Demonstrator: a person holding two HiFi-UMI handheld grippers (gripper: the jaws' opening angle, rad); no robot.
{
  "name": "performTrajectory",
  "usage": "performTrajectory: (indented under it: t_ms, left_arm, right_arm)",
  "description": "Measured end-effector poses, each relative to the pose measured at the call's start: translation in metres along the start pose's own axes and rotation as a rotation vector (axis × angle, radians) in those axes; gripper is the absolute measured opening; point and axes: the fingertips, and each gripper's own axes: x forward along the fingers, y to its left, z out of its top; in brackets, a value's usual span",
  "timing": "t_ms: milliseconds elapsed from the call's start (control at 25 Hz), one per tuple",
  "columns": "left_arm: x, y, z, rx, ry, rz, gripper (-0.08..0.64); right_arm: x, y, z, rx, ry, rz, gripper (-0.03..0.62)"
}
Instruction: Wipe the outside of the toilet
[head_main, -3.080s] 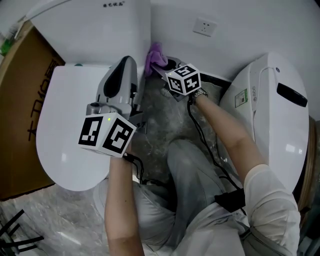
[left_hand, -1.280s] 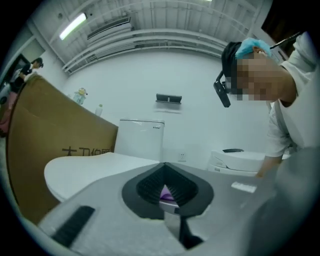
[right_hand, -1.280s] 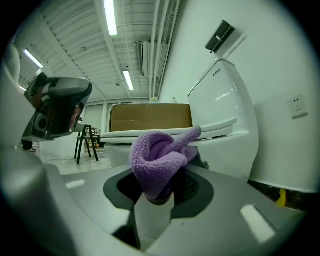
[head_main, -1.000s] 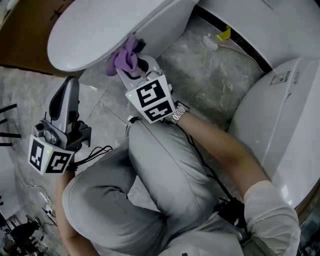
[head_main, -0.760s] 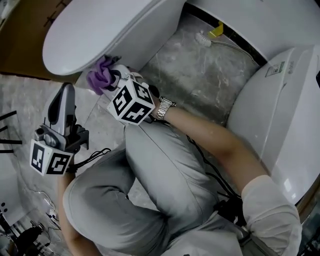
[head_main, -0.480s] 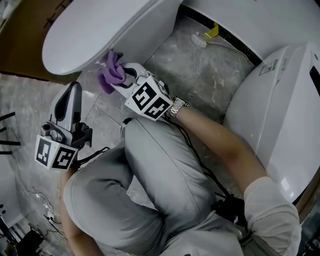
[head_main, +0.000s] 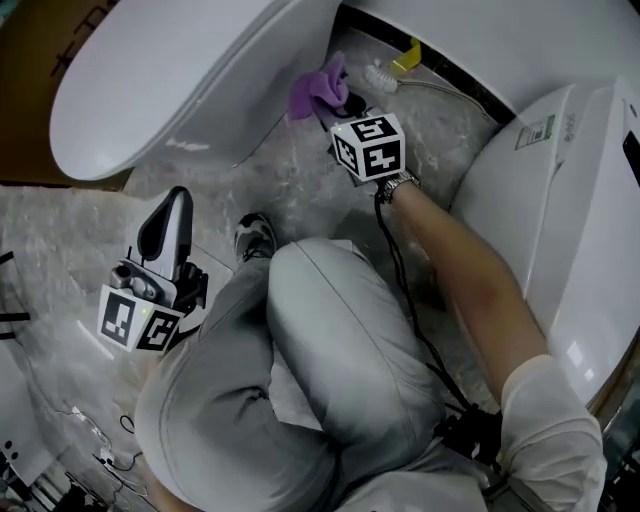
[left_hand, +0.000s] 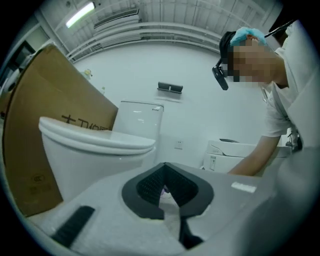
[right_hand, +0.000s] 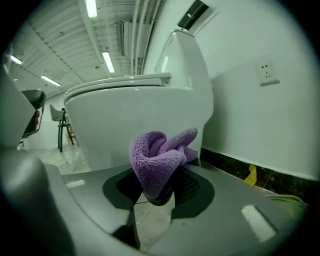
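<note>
The white toilet (head_main: 170, 70) fills the upper left of the head view, lid down. My right gripper (head_main: 335, 105) is shut on a bunched purple cloth (head_main: 318, 90) and holds it by the bowl's side, near the back of the base. In the right gripper view the purple cloth (right_hand: 159, 157) sticks up from the right gripper (right_hand: 160, 192) in front of the toilet (right_hand: 130, 110); contact cannot be told. My left gripper (head_main: 178, 200) hangs low beside the knee, jaws together, holding nothing. The left gripper (left_hand: 165, 187) points at the toilet (left_hand: 95, 150).
A second white toilet (head_main: 560, 190) stands close on the right. A yellow-handled brush (head_main: 395, 65) lies on the marble floor by the wall. A cardboard box (left_hand: 45, 95) leans behind the toilet. The person's bent knee (head_main: 330, 330) fills the middle.
My right gripper has carried the purple cloth from the front underside of the bowl back along its side toward the wall. The left gripper has stayed low by the knee.
</note>
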Motion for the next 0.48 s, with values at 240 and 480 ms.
performTrajectory:
  t_ms: [240,480]
  left_arm:
    - [0.032,0.013,-0.044,-0.047,0.034,-0.061,0.006]
    - [0.042,0.032,-0.055,-0.096,0.016,-0.056,0.005]
  right_arm:
    - [0.044,-0.094,0.001,0.026,0.052,-0.144,0.146]
    - [0.083,-0.142,0.004,0.078,0.073,-0.279,0.144]
